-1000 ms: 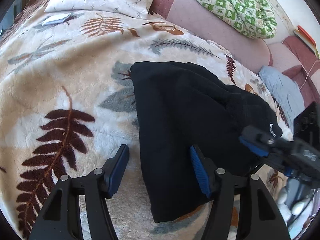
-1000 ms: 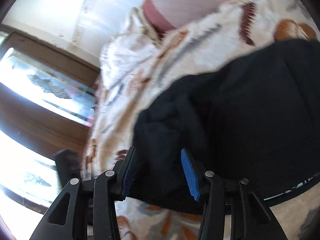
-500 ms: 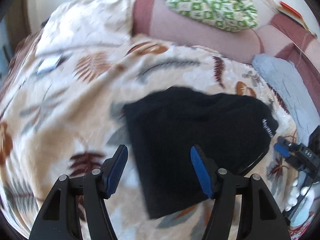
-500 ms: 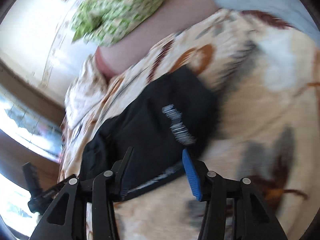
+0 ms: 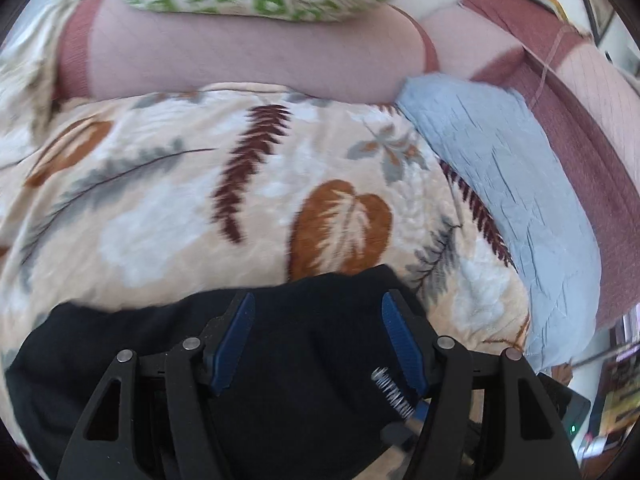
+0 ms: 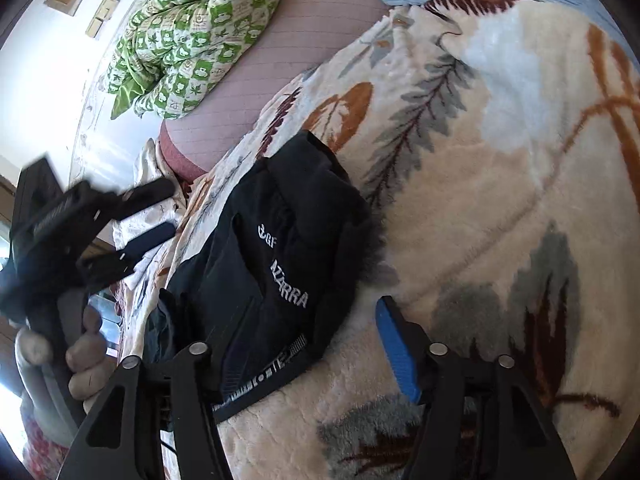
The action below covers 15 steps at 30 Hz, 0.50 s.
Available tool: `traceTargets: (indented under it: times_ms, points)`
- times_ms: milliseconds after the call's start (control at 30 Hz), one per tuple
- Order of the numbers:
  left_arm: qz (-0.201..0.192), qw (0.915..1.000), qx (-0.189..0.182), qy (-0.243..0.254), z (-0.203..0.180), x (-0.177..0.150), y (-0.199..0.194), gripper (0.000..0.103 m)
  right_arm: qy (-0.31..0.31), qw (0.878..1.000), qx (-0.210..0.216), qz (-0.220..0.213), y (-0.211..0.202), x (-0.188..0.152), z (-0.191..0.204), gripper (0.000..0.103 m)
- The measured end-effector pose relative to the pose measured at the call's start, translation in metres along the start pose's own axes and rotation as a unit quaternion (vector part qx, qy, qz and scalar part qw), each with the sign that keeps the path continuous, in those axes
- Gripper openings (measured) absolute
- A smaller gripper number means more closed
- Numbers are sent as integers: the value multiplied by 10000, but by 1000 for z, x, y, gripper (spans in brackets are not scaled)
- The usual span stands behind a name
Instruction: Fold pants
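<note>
The black pants point(image 5: 280, 360) lie folded into a compact bundle on the leaf-print blanket point(image 5: 168, 208). In the right wrist view the pants point(image 6: 280, 264) show white lettering and a waistband at the near edge. My left gripper point(image 5: 316, 340) is open and empty, hovering just above the bundle's far edge. My right gripper point(image 6: 308, 344) is open and empty at the waistband corner, its left finger hidden behind the fabric. The left gripper also shows in the right wrist view point(image 6: 100, 216), held in a hand at the left.
A green patterned quilt point(image 6: 192, 36) lies on the pink mattress point(image 5: 240, 52) at the back. A light blue cloth point(image 5: 512, 184) lies at the blanket's right edge. Bare blanket point(image 6: 500, 160) spreads to the right of the pants.
Both grippers have swung away from gripping positions: the left moved forward over the bundle, the right pulled back to the waistband corner. The pants lie still, folded.
</note>
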State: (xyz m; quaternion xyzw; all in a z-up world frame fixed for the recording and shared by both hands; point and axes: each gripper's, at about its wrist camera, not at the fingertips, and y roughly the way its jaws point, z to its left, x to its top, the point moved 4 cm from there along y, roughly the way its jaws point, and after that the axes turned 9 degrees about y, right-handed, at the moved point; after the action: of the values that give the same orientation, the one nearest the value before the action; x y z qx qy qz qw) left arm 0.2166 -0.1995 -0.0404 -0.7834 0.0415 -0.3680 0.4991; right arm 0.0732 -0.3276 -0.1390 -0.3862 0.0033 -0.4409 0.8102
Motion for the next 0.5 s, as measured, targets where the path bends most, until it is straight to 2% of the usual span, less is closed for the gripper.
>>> traceTargets:
  times_ms: [100, 200, 267, 367, 400, 433, 467, 500]
  points:
    - [422, 9981, -94, 432, -27, 9, 36, 65, -46, 9999, 89, 32, 11, 7, 4, 69]
    - [774, 9926, 151, 919, -44, 13, 66, 67, -125, 9998, 125, 58, 13, 6, 6, 70]
    - [1015, 9896, 74, 1014, -49, 13, 82, 67, -148, 9998, 128, 68, 13, 6, 6, 70]
    - [1292, 9826, 308, 1301, -57, 11, 97, 64, -142, 9997, 163, 99, 14, 7, 5, 68]
    - [1272, 9793, 443, 1508, -62, 9, 97, 58, -149, 9997, 176, 114, 14, 8, 5, 61]
    - [1273, 9748, 622, 1724, -65, 6, 95, 31, -138, 9995, 225, 161, 15, 8, 5, 44]
    - [1266, 9710, 775, 1876, -64, 3, 92, 22, -73, 9992, 304, 243, 15, 8, 4, 33]
    - [1215, 9708, 705, 1947, -62, 0, 86, 20, 22, 9986, 428, 308, 15, 8, 3, 26]
